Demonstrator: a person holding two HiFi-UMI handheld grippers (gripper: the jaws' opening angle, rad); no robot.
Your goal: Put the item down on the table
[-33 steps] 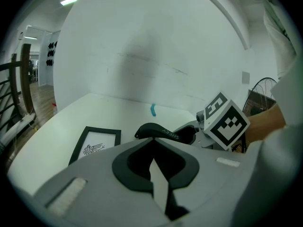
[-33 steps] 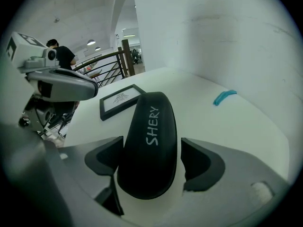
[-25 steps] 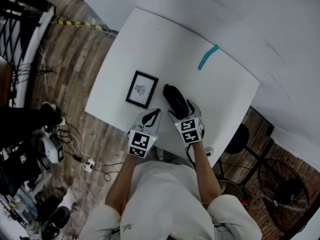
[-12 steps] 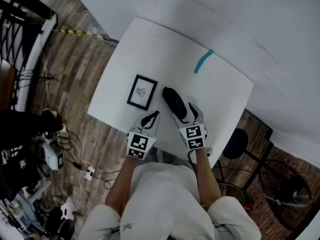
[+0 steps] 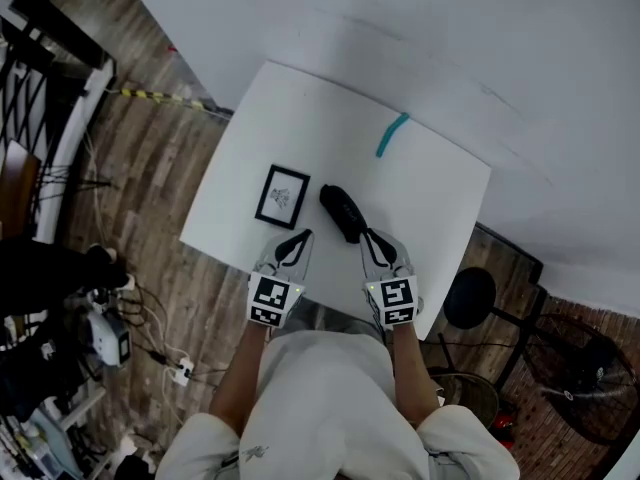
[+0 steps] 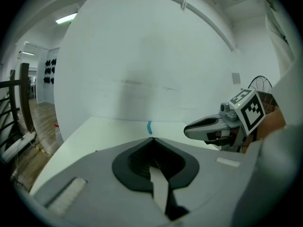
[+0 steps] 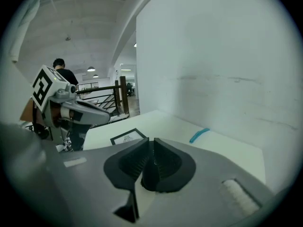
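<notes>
Open table [image 5: 300, 118] beyond the frame [image 5: 283, 196] and black item [image 5: 342, 212], up to teal strip [image 5: 391, 134].

We're guessing lab or workshop: a white table [image 5: 300, 118] is sitting on plank flooring [image 5: 140, 198], cables [image 5: 160, 313] are sprawling across the boards, and a fan [image 5: 592, 396] and stool [image 5: 468, 298] are standing nearby.

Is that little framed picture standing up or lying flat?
Lying flat: seen from above, the framed picture shows its whole face, resting on the white table.
</notes>
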